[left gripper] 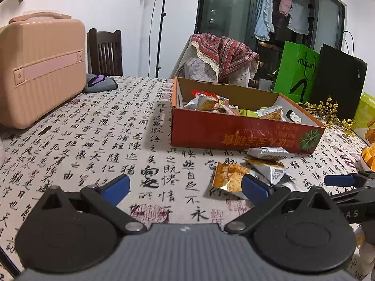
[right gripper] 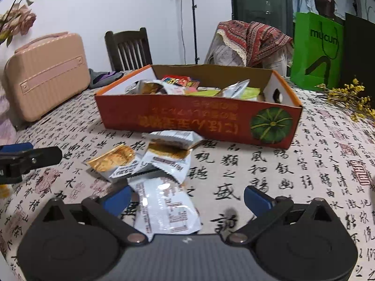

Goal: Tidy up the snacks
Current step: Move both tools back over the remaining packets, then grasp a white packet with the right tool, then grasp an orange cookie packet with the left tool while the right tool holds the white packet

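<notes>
An open red cardboard box (left gripper: 234, 134) (right gripper: 187, 114) stands on the table with several snack packets inside. Loose snack packets (left gripper: 234, 175) (right gripper: 145, 161) lie on the cloth in front of it. In the right wrist view a white packet (right gripper: 164, 208) lies flat between the fingers of my right gripper (right gripper: 186, 199), which is open above it. My left gripper (left gripper: 185, 187) is open over bare cloth, its right fingertip (left gripper: 254, 188) next to the orange packet. Each gripper's tip shows at the edge of the other's view, the right (left gripper: 339, 179) and the left (right gripper: 30, 154).
A pink case (left gripper: 39, 70) stands at the table's left, with a grey pouch (left gripper: 99, 83) behind it. A green bag (left gripper: 296, 70) and a black bag (left gripper: 337, 82) stand at the back right beside yellow flowers (left gripper: 328, 112). Chairs stand behind the table.
</notes>
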Tool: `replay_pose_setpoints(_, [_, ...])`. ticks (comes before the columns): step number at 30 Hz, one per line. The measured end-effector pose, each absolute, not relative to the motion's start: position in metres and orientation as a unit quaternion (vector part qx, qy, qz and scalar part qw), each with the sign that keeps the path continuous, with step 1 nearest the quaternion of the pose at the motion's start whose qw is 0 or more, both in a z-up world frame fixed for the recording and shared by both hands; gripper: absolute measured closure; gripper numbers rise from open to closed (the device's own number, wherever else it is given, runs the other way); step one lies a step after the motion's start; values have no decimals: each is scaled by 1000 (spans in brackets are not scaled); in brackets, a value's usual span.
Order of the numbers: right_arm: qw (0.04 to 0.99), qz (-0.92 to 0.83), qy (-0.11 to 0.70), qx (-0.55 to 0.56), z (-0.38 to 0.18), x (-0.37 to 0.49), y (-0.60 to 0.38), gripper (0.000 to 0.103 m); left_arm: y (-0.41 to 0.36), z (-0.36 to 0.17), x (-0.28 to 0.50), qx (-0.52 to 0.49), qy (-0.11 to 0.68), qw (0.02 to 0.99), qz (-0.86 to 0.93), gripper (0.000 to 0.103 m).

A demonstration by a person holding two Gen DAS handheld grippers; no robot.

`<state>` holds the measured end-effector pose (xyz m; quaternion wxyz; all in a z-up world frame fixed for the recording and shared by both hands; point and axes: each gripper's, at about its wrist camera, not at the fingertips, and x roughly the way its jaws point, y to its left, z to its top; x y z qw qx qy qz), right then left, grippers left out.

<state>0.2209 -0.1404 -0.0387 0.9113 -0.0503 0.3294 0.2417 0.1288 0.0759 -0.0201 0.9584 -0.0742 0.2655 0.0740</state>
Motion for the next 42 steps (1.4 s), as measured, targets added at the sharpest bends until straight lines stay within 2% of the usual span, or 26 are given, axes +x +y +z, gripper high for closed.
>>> replay_pose_setpoints(5, [907,246,337,-54,-44,224,-130,4,81,-23,123,-78,270,957,77,0])
replay_pose_setpoints(10, [906,245,341,-60,-48,224,-125,18,84,-25,120,-82,272,956,79,0])
replay_pose_setpoints(15, [908,250,329,-71,-48,220,-123,46,84,-26,120,-83,272,955,77,0])
replay_pose_setpoints(20, [908,253,323,-79,-48,217,-122,52,82,-26,120,-82,274,955,74,0])
replay_pose_setpoints(22, [908,257,320,-81,-48,216,-122,59,82,-27,120,-81,275,955,73,0])
replay_pose_setpoints(27, [909,261,313,-80,-46,211,-125,62,80,-27,120,-80,276,955,74,0])
replay_pose_setpoints(42, [933,227,274,-59,-30,197,-177,62,64,-28,137,-70,288,953,62,0])
